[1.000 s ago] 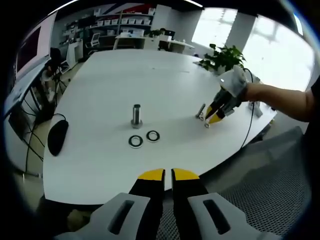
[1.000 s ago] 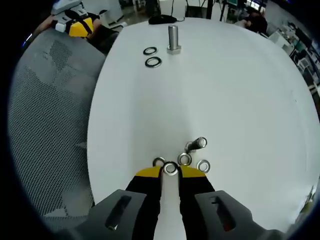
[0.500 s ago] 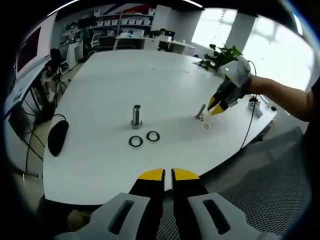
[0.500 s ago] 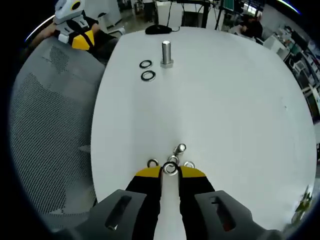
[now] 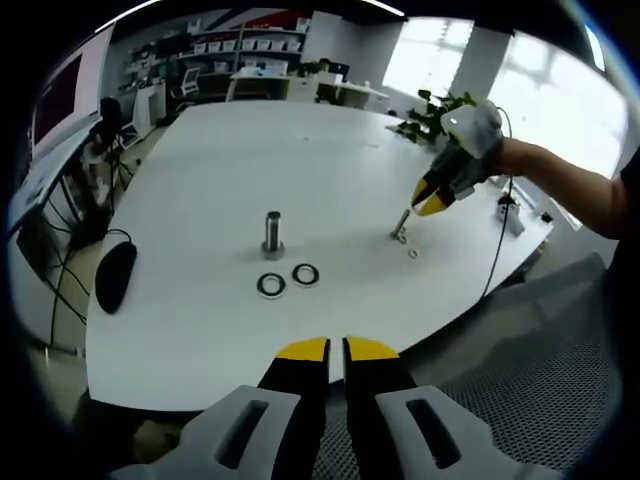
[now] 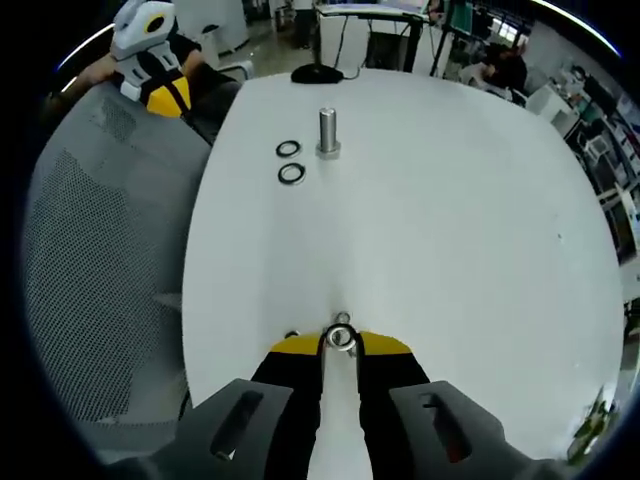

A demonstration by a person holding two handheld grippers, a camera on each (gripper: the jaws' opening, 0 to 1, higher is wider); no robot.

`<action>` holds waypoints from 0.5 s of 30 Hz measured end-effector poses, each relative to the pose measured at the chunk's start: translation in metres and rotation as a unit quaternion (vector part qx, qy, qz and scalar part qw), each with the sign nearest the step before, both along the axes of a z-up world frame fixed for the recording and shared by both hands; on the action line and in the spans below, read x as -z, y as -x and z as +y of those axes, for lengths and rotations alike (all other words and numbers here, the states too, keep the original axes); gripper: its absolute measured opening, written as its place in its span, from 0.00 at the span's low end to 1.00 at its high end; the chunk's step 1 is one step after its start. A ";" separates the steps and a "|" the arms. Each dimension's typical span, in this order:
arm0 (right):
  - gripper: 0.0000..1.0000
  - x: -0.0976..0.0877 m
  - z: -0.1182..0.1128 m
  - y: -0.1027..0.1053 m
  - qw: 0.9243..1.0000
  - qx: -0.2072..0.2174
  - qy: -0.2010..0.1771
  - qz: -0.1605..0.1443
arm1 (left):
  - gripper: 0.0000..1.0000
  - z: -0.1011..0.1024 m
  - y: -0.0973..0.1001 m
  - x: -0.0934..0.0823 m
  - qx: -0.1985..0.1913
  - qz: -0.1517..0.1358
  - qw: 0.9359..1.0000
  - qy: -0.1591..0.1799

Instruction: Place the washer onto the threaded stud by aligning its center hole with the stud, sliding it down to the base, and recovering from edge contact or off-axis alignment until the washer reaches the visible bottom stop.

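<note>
R gripper point(image 6: 340, 342) lifted w/ 1 washer point(image 6: 340, 338) in jaws, L gripper point(image 5: 335, 349) jaws clenched, 2 studs point(image 5: 273, 231).

One white bench point(image 5: 200, 330), two upright threaded studs point(image 5: 273, 231) point(image 5: 401, 223), two dark washers point(image 5: 271, 284) point(image 5: 306, 272) beside the nearer stud, one washer point(image 6: 341, 338) between yellow-tipped fingers, one black computer mouse point(image 5: 114, 273), one potted plant point(image 5: 440, 112), one mesh chair point(image 6: 95, 280)

Washer point(image 6: 341, 338) between right gripper point(image 6: 340, 345) tips, directly above near stud point(image 5: 401, 224). Far stud point(image 6: 328, 132) well ahead on table point(image 6: 450, 230); two washers point(image 6: 290, 161) left of it.
</note>
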State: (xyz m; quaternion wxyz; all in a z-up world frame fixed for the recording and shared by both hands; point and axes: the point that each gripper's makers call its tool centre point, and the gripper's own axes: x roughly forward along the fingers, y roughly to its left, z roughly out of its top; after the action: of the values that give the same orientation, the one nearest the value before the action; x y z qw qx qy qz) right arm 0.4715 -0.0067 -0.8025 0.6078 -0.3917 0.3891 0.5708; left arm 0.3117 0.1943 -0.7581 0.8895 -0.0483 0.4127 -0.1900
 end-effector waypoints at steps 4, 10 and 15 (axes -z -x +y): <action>0.13 0.000 0.003 -0.002 1.000 -0.005 0.000 -0.001 | 0.03 0.000 0.000 0.000 0.000 0.000 1.000 0.000; 0.13 0.002 0.007 -0.001 1.000 -0.011 0.004 0.003 | 0.03 0.001 0.000 0.000 -0.002 0.000 1.000 0.001; 0.13 0.005 0.008 -0.002 1.000 -0.015 0.009 0.005 | 0.03 0.001 -0.001 0.000 -0.003 0.000 1.000 0.002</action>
State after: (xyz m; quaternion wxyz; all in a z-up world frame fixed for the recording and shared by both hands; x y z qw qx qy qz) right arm 0.4735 0.0016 -0.8079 0.5939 -0.4001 0.3916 0.5778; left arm 0.3124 0.1951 -0.7578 0.8901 -0.0509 0.4120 -0.1881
